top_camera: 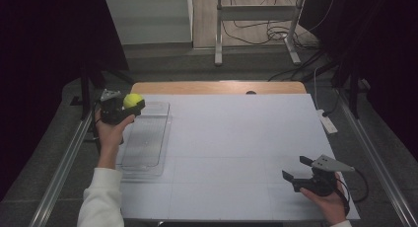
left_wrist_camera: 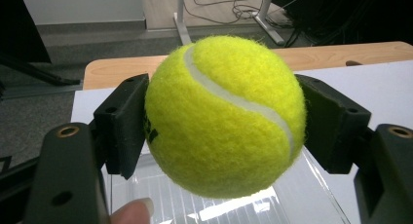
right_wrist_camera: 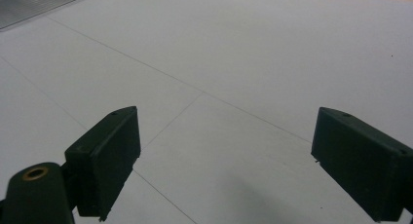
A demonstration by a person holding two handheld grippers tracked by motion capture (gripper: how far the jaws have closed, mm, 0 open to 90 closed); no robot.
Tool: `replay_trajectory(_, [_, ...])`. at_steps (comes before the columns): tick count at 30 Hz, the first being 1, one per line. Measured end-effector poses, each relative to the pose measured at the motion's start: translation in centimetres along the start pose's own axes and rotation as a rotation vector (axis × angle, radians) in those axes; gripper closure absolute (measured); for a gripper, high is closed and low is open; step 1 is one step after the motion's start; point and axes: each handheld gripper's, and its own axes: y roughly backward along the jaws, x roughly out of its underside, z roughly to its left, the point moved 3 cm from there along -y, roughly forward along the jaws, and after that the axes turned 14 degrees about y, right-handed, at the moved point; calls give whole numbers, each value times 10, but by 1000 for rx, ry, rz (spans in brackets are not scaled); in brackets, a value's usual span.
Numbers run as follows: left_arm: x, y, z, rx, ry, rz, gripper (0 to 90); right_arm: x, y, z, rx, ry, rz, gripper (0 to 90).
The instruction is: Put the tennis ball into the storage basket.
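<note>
So right now I've got the tennis ball (left_wrist_camera: 225, 114) clamped in the left gripper (top_camera: 129, 107), both black jaws pressed into its sides, and it's hanging over the far end of the clear plastic tray (top_camera: 148, 160), around 10 o'clock on the white mat (top_camera: 236, 153). In the left gripper view the ribbed tray floor sits right under the ball, so I reckon the step is dropping it in.

My tips for doing it cleanly: I'd go down low before letting go, because a tennis ball bounces and that tray wall looks shallow. I'd also aim more toward the tray's middle, back at 6 o'clock from where the ball hangs, since it's close to the far rim. Open slowly so the fuzz doesn't snag one jaw and flick it sideways.

The right gripper (top_camera: 298, 170) is parked at about 4 o'clock on the mat, jaws wide apart with nothing between them. I'd leave it there, well away from the tray.
</note>
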Motion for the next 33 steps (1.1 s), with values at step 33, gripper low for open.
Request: replay_trajectory(33, [1,-38,11,-101,-26,189,271,-1,0,-1,1,-5,-4,108])
